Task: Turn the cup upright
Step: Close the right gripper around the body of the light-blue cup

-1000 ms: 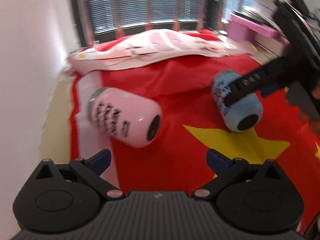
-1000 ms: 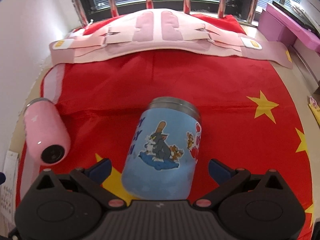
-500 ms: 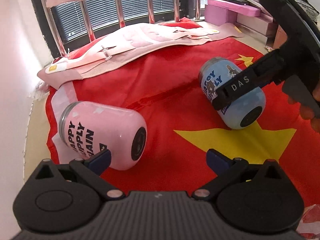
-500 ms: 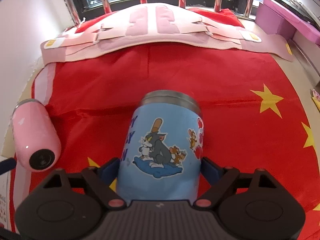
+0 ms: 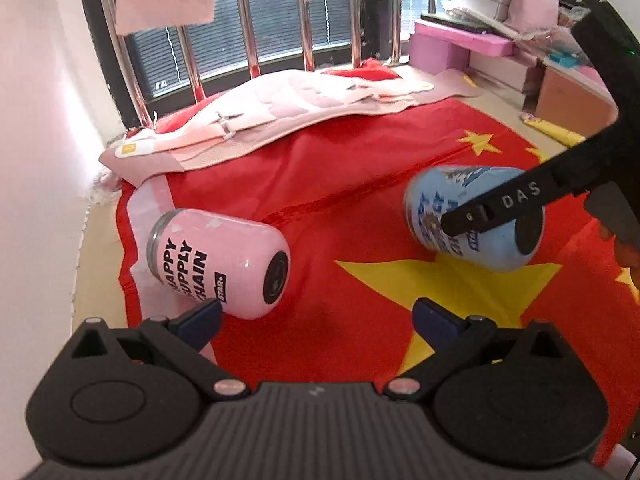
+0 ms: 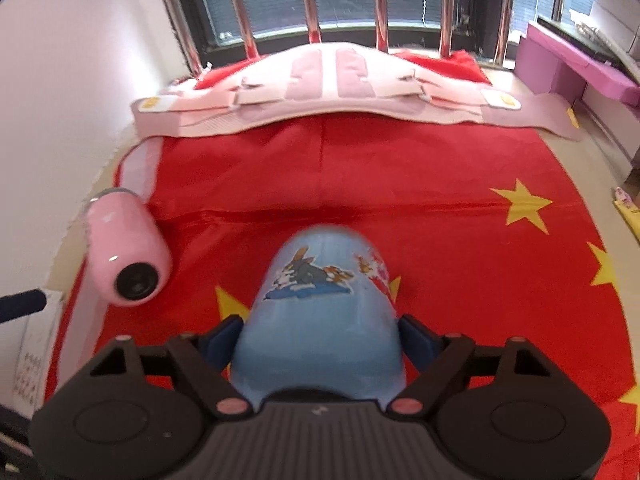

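Observation:
A blue cartoon cup point(image 6: 320, 320) lies on its side between the fingers of my right gripper point(image 6: 320, 338), which is shut on it; its base is raised off the red flag cloth point(image 6: 360, 176). It also shows in the left wrist view point(image 5: 476, 220), held by the right gripper's finger point(image 5: 500, 206). A pink cup point(image 5: 220, 260) lies on its side at the left, base toward me; it also shows in the right wrist view point(image 6: 126, 246). My left gripper point(image 5: 316, 316) is open and empty just short of the pink cup.
A pink padded cloth point(image 6: 340, 92) lies across the far edge of the flag before the window bars point(image 6: 380, 0). A white wall point(image 5: 36, 120) runs on the left. Purple blocks point(image 5: 460, 46) and boxes stand at the right.
My right gripper has closed on the blue cup and tipped its base upward. My left gripper has moved nearer the pink cup and stays open.

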Demonstrator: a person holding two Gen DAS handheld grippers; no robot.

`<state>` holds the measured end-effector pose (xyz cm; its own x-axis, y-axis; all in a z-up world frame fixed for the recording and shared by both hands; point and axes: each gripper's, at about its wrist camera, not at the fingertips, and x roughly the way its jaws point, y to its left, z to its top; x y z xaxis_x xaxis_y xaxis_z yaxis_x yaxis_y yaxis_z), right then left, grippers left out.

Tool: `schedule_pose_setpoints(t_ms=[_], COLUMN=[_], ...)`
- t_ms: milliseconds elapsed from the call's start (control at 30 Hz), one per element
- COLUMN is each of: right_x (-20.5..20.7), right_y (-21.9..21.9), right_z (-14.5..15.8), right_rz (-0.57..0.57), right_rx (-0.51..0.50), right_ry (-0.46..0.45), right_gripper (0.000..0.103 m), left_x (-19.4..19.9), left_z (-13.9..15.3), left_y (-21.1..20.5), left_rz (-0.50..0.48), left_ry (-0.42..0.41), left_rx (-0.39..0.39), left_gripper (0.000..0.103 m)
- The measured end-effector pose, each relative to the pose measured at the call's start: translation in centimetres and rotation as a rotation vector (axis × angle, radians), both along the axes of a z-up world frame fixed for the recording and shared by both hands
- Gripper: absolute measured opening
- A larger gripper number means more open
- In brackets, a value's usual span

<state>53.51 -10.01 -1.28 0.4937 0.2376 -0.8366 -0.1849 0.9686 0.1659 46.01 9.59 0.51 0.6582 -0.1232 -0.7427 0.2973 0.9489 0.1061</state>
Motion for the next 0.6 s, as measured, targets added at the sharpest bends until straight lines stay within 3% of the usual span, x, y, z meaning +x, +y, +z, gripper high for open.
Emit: schedule_pose_setpoints(t_ms=[300,500,600], right_x=[-9.6,-17.7,-21.4], right_y=[-4.3,-7.2,-7.9], right_z=[2.5,0.7,-0.9], right_rz=[0.041,0.071,0.097], right_rx=[0.074,0.083,0.083], right_ry=[-0.063,-0.138,-0.231], right_gripper=[0.082,0.082,0.082], left_x=[-8.2,-15.2,-18.1], left_z=[3.4,3.5,2.8], left_y=[-2.6,-4.6,-5.3], left_rz=[0.015,0.026,0.041], left_ry=[-0.072,-0.106,-0.106], left_rx=[-0.033,-0.072,-0.107], left_gripper=[0.103,0.103,0.103])
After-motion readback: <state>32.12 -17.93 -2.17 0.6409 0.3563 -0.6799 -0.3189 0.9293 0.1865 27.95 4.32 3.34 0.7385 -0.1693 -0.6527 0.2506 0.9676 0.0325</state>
